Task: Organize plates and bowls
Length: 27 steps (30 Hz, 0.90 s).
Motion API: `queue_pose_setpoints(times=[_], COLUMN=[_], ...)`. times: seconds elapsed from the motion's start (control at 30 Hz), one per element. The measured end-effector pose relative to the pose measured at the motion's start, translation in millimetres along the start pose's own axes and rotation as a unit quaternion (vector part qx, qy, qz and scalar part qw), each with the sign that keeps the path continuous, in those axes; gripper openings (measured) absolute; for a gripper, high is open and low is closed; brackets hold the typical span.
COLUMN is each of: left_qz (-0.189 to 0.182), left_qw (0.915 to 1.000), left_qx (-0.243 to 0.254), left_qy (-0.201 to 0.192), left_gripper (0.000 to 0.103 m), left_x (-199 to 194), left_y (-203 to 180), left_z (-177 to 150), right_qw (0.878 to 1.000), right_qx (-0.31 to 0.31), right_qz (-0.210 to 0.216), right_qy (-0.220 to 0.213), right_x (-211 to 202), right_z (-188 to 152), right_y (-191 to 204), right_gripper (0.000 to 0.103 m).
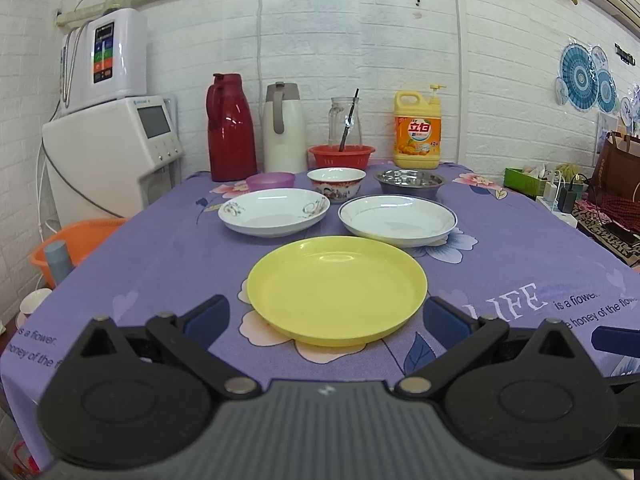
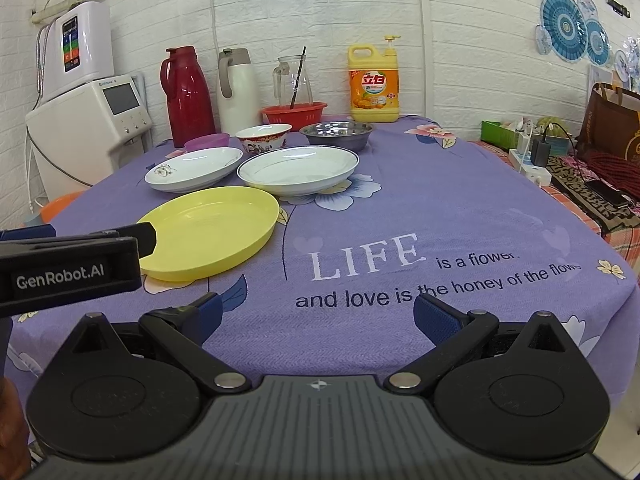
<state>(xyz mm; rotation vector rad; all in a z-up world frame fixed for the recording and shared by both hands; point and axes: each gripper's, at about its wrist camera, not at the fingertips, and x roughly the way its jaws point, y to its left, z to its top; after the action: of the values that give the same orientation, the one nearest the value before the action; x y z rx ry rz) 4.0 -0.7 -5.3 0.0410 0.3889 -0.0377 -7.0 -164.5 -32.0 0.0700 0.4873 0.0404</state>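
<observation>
Left wrist: left gripper and right gripper gape wide, holding nothing.

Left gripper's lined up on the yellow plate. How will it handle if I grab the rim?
The yellow plate looks like thin plastic, so probably light and slightly flexible. Its glossy rim may slip between the open left gripper pads. On the tablecloth it would likely slide, not tip.

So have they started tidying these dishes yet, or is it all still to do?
Nothing looks stacked yet. The yellow plate, two white plates and three bowls, purple, patterned and steel, all sit apart on the tablecloth. Nothing is in hand: the left gripper is open just before the yellow plate, and the right gripper is open over bare cloth. All the stacking remains.
</observation>
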Motion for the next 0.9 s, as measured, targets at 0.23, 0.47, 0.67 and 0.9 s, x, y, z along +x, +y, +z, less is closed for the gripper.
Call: queue_pose_setpoints(times=[0.23,0.47,0.67,0.9], left_qz=[-0.002,-0.002,-0.003,-0.004], left_qw=[1.0,1.0,1.0,1.0], left_qx=[-0.002,-0.003,-0.003,-0.002], left_qy=[0.003,0.003,0.004,0.006], left_gripper=[0.103,0.103,0.103,0.103], left_x=[0.5,0.3,0.4,-0.3], left_y=[1.2,0.9,0.5,-1.6], left_z=[2.1,2.7,2.8,2.8], right_qw=[1.0,1.0,1.0,1.0], right_qx=[-0.001,-0.002,-0.002,-0.003], right_qz=[0.001,0.003,0.003,0.005], right_qy=[0.003,0.004,0.004,0.006], right_x=[0.4,0.3,0.8,1.5], right_z=[0.4,1.3,1.2,0.7], right_y=[1.4,2.3,2.4,3.9], right_gripper=[0.103,0.103,0.103,0.103])
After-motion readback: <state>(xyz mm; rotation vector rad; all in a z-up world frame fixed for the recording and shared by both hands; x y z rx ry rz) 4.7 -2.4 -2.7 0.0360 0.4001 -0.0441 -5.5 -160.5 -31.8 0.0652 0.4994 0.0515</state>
